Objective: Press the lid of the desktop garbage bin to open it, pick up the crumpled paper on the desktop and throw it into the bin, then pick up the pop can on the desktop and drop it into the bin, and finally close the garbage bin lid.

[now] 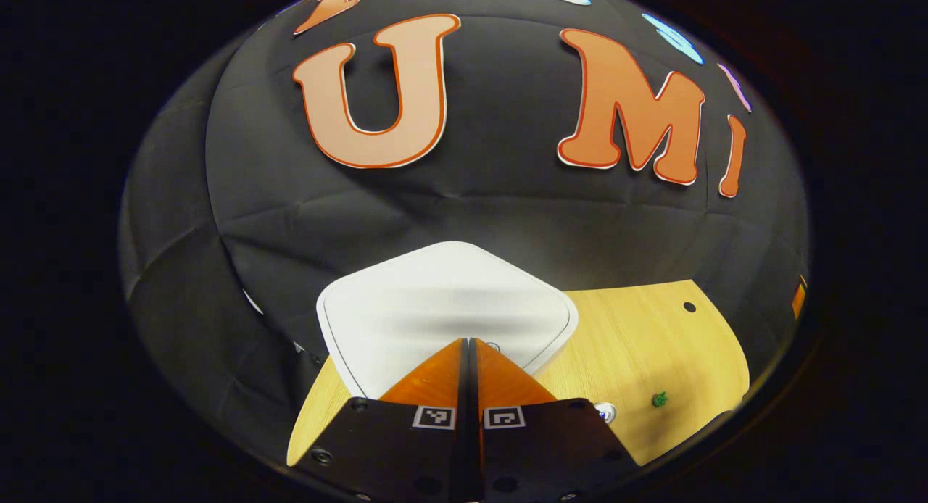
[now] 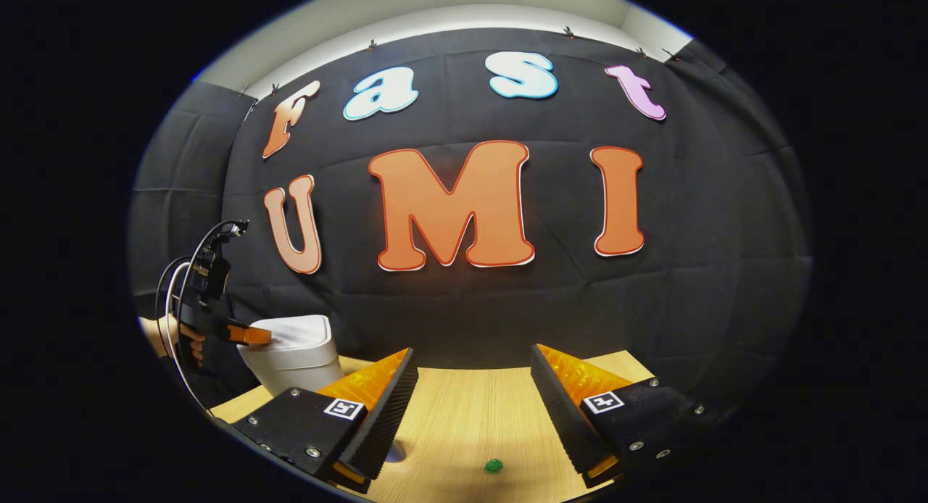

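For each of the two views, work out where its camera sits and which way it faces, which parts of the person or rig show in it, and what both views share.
Left gripper view: rides the left gripper, aimed down over the white plastic garbage bin's closed lid; its fingers meet at the lid.
Right gripper view: rides the right gripper, facing the booth wall across the light wooden table; its fingers are spread, and the left gripper and a hand show at the bin.
Shared: bin, table, small green object.

Dim booth, fisheye-warped edges, slight blur
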